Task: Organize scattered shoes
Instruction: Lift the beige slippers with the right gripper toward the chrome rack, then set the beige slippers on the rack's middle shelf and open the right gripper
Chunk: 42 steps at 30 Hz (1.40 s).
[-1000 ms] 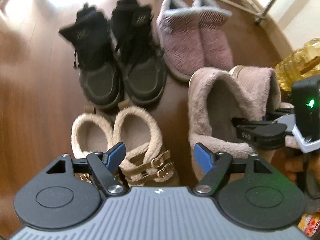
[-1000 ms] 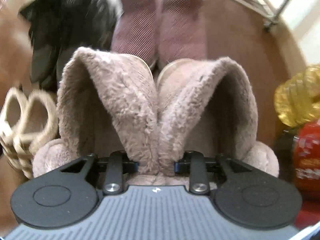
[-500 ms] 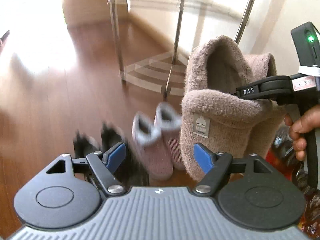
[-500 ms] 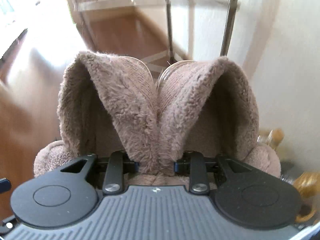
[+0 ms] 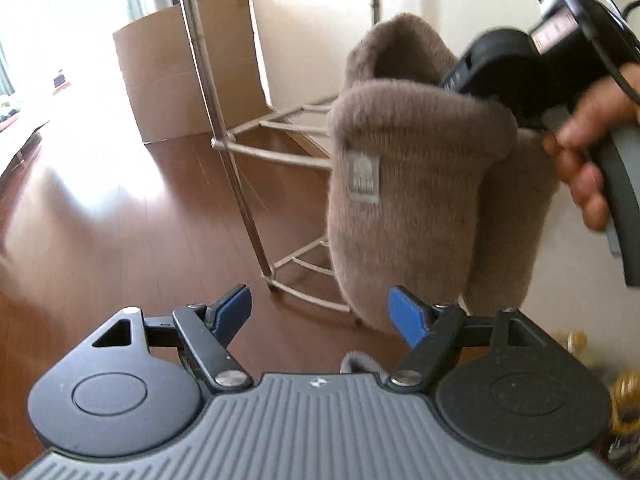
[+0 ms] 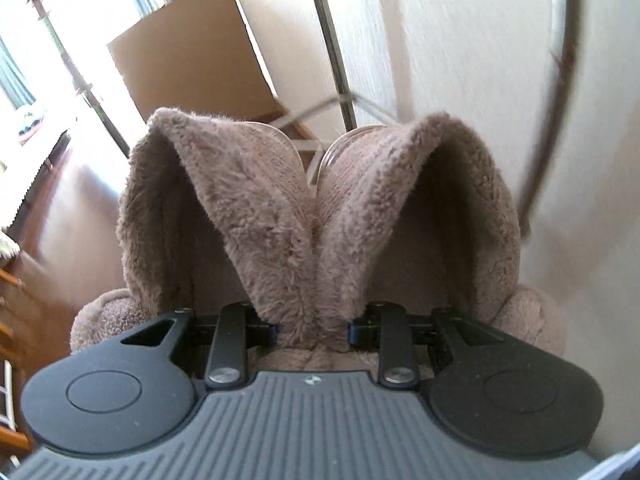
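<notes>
A pair of fluffy taupe boots (image 6: 316,216) hangs in the air, pinched together by their inner collars in my right gripper (image 6: 312,326), which is shut on them. In the left wrist view the same boots (image 5: 404,208) hang at the right, held by the right gripper (image 5: 520,76) and the hand around it. My left gripper (image 5: 320,314) is open and empty, low and to the left of the boots, with its blue pads apart. The other shoes on the floor are out of view, except a grey scrap at the left gripper's base.
A metal shoe rack (image 5: 280,148) with thin rails and an upright pole (image 5: 224,120) stands on the wooden floor (image 5: 120,220) just behind the boots. A cardboard box (image 5: 192,68) sits against the wall (image 6: 460,48). Yellow bottles (image 5: 624,400) are at lower right.
My right gripper has lifted the taupe boots off the floor and up in front of the rack. Both cameras have tilted up, so the shoes on the floor have dropped out of view.
</notes>
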Tool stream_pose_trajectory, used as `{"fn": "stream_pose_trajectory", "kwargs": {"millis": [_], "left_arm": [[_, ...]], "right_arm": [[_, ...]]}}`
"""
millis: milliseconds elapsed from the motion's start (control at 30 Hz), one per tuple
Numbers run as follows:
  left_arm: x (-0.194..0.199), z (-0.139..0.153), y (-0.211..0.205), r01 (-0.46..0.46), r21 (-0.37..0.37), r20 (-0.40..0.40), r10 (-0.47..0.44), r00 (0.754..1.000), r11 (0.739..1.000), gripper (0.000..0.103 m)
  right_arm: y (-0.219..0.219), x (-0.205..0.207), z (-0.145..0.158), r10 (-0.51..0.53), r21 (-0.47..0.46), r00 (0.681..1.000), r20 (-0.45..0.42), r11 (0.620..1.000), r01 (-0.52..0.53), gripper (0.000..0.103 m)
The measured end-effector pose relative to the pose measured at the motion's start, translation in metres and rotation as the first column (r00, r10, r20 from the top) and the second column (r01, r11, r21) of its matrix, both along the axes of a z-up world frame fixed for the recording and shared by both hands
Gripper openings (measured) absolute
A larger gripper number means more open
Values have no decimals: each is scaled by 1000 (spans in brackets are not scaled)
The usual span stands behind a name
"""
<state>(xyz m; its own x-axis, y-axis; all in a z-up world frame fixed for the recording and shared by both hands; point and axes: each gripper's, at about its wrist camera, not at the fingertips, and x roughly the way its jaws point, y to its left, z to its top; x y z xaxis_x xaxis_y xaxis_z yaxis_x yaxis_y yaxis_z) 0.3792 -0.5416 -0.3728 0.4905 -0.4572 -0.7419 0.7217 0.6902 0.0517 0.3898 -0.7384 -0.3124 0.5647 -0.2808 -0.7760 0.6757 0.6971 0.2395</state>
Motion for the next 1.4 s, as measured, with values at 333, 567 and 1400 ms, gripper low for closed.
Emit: {"fn": "stream_pose_trajectory", "kwargs": {"millis": [333,567,1400], "left_arm": [[48,15,-29,-68,8,-23,68,997,998,78],[47,-6,-29,-70,44,-58,73,996,997,78],[97,-59,-86,359,86,-15,-359,933,929,69]], "right_arm": [[-82,121,8,-98,72,994,-48,992,101,27],[-121,179,-31,-93,47,988,-125,994,99,39],[6,-3,-39,185,-212,982,-29,959,-186,14]]}}
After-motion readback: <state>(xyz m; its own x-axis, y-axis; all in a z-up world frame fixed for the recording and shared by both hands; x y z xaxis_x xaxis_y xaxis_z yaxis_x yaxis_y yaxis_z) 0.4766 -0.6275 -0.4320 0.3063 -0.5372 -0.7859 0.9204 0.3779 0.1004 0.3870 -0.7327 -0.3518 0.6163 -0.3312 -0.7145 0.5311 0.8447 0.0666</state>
